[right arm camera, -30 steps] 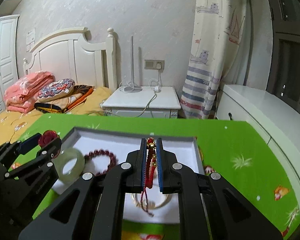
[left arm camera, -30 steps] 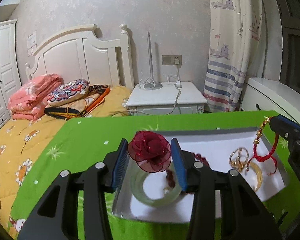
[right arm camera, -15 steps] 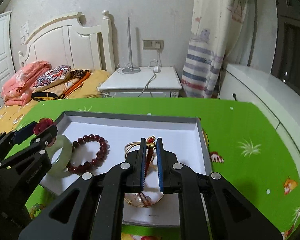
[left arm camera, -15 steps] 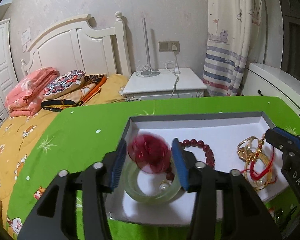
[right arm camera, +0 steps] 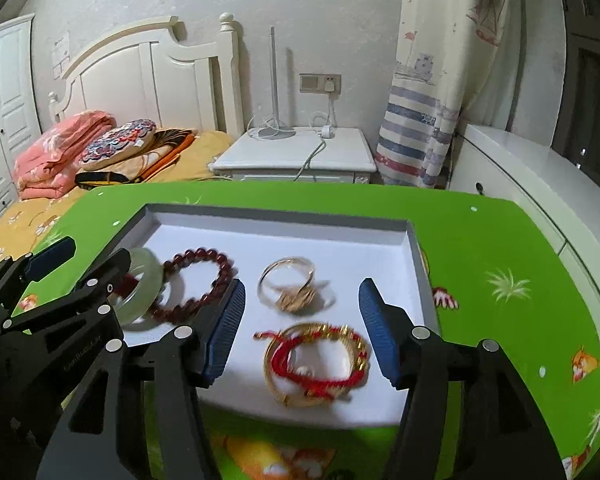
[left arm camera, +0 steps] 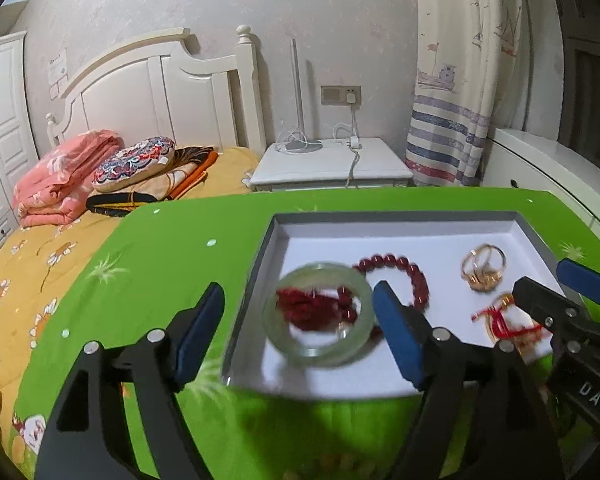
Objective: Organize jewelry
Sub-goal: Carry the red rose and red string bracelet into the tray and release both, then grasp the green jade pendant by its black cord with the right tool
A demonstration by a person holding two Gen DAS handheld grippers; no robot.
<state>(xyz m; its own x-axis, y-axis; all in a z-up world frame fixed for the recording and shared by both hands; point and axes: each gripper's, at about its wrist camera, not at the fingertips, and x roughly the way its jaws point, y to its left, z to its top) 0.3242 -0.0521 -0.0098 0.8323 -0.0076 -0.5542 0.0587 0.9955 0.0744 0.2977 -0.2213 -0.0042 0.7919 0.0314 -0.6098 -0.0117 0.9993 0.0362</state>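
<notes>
A grey tray with a white floor (left arm camera: 400, 216) (right arm camera: 283, 216) lies on the green cloth. In it are a pale green jade bangle (left arm camera: 320, 350) (right arm camera: 139, 280), the red fabric flower (left arm camera: 312, 310) lying inside the bangle, a dark red bead bracelet (left arm camera: 400, 266) (right arm camera: 203, 258), gold rings (left arm camera: 482, 268) (right arm camera: 289, 284), and a red string bracelet (left arm camera: 504, 322) (right arm camera: 312, 364) on a gold bangle (right arm camera: 320, 392). My left gripper (left arm camera: 297, 336) is open and empty around the jade bangle. My right gripper (right arm camera: 302, 330) is open and empty over the red string bracelet.
The green cartoon-print cloth (left arm camera: 159, 264) (right arm camera: 500, 264) covers the table. Behind it are a bed with yellow bedding (left arm camera: 39, 264), a white nightstand (left arm camera: 332, 164) and a white cabinet (right arm camera: 520, 184) at the right.
Both grippers opened. The left one let the red flower drop inside the jade bangle. The right one let the red string bracelet fall onto the gold bangle. Both now tilt lower over the tray.
</notes>
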